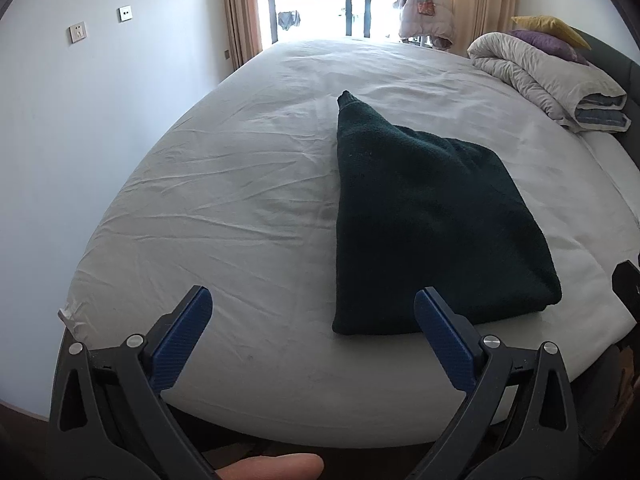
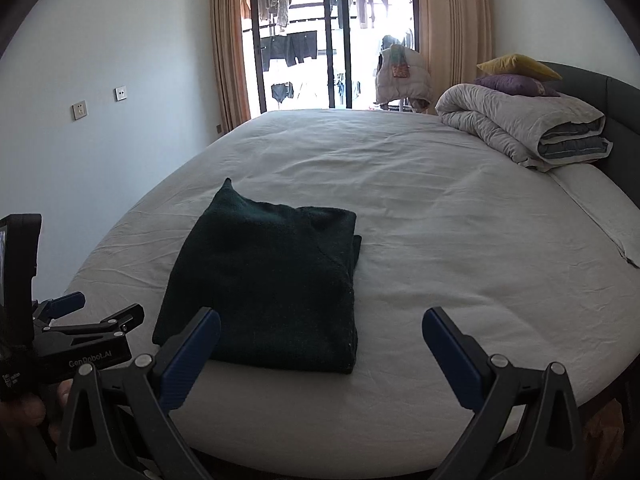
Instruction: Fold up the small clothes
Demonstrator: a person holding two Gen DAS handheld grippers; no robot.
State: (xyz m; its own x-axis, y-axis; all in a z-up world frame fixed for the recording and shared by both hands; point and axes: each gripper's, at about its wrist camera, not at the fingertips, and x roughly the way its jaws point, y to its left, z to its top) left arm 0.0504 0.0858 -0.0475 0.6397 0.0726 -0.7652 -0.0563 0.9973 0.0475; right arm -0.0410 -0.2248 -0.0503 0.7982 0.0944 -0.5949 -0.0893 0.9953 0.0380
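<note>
A dark green knit garment (image 1: 424, 216) lies folded into a thick stack on the white bed sheet (image 1: 224, 200), with a narrow sleeve end poking out toward the window. My left gripper (image 1: 312, 300) hovers open over the near edge of the bed, its right finger level with the garment's near left corner, nothing between the blue pads. In the right wrist view the same garment (image 2: 272, 280) lies ahead and to the left. My right gripper (image 2: 320, 320) is open and empty, its left finger over the garment's near edge. The left gripper (image 2: 96, 312) shows at the far left of that view.
A rolled grey duvet (image 2: 524, 124) with a purple pillow (image 2: 516, 85) and a yellow pillow (image 2: 516, 65) sits at the bed's far right by the dark headboard (image 2: 616, 104). Beyond the bed, a glass door (image 2: 332, 36) shows hanging laundry. A white wall (image 1: 80, 128) runs along the left.
</note>
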